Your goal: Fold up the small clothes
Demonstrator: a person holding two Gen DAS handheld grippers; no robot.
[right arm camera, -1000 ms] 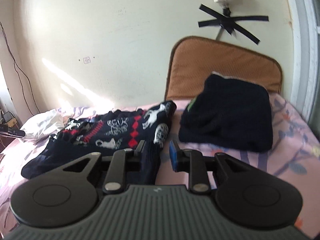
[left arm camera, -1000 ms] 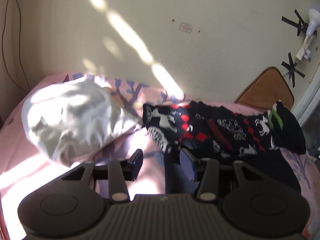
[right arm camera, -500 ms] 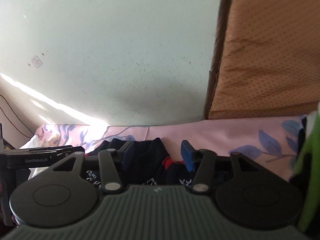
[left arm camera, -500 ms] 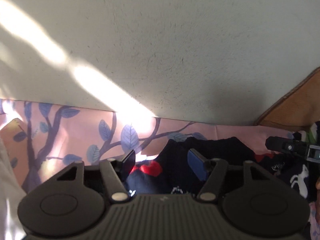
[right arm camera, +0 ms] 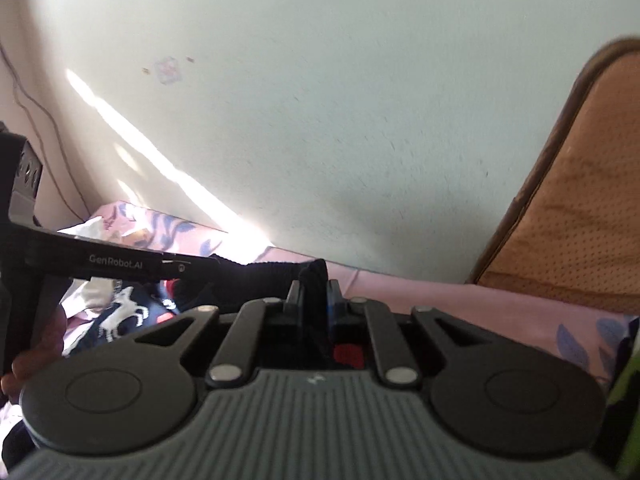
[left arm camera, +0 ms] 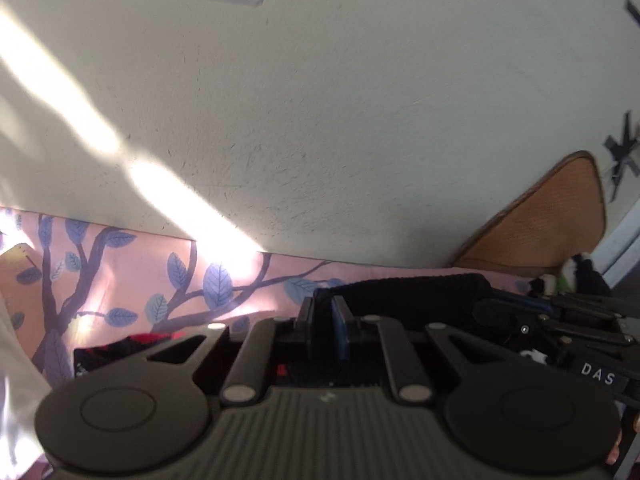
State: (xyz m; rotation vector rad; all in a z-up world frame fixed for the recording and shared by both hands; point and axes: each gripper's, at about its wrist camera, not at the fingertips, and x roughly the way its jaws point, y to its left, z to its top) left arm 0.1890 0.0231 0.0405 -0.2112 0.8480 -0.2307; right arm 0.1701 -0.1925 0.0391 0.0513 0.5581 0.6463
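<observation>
A dark knitted sweater with white reindeer and red diamonds (right arm camera: 124, 312) lies on the pink bed sheet (left arm camera: 160, 280). Its black far hem (left arm camera: 412, 286) runs along the foot of the wall. My left gripper (left arm camera: 323, 312) is closing its jaws on that hem, and dark cloth fills the narrow gap between the blue pads. My right gripper (right arm camera: 314, 288) is closing too, with a fold of the same hem (right arm camera: 314, 270) pinched upright between its fingers. The two grippers sit side by side on the hem, left one further left.
The cream wall (left arm camera: 320, 120) stands right behind the hem. A brown cushion (right arm camera: 580, 200) leans on it at the right. White cloth (left arm camera: 12, 360) lies at the left edge. A dark and green garment (right arm camera: 628, 380) sits at the far right.
Both grippers travelled across the sweater to its far hem by the wall. Their jaws, open half a second ago, have come together on the dark cloth.
</observation>
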